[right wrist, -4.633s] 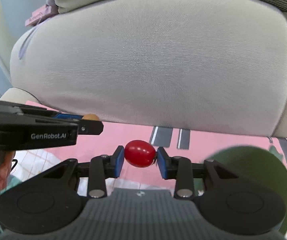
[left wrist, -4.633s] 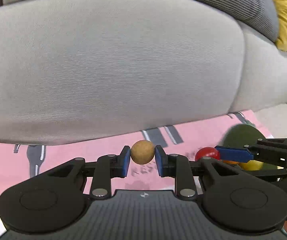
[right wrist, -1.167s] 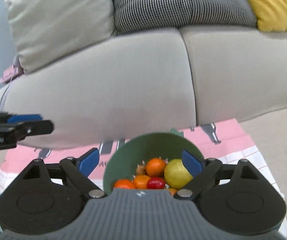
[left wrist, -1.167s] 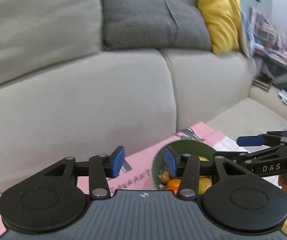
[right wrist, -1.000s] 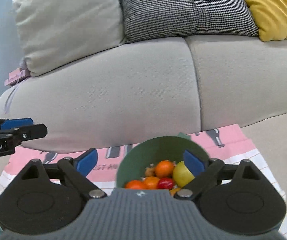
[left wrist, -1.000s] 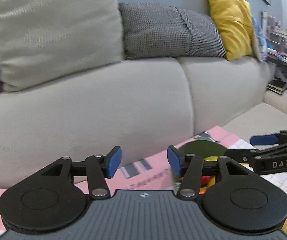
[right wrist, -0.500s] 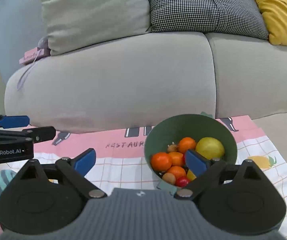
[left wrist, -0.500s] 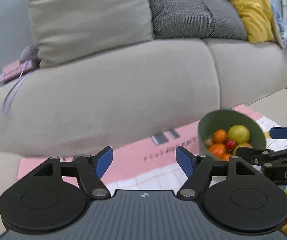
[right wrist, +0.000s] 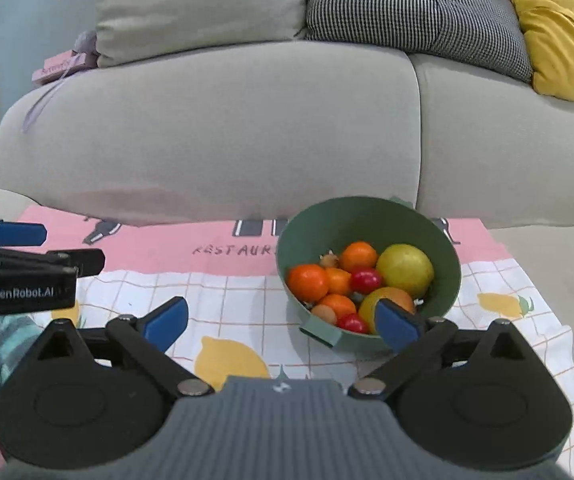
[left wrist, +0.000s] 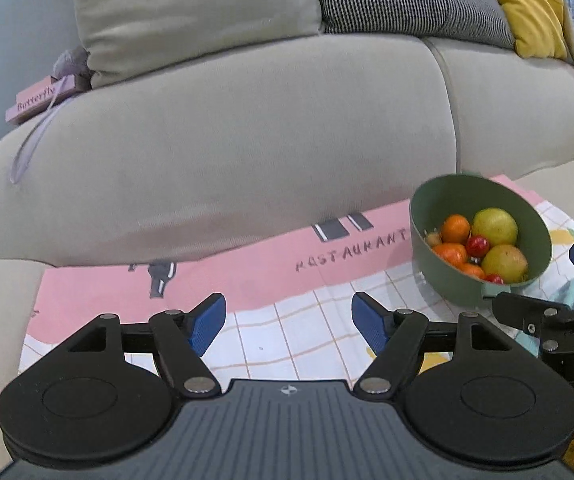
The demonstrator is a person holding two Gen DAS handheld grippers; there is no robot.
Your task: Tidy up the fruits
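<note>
Green bowl (right wrist: 445,248) sits on a printed cloth (right wrist: 239,292), pink band at the sofa side, white grid with lemons nearer. The bowl holds the fruits (right wrist: 361,280): oranges, two yellow-green round ones, small red ones, a small brown one. Grey sofa (right wrist: 215,132) rises just behind the cloth, with beige, houndstooth and yellow cushions on it.

Left gripper (left wrist: 287,322): fingers spread wide, nothing between them, only grid cloth beyond. Bowl lies off to its right.

Right gripper (right wrist: 281,320): fingers opening, nothing between them; its right finger overlaps the bowl's near rim in view, contact not clear. Both grippers hover side by side, angled down.
</note>
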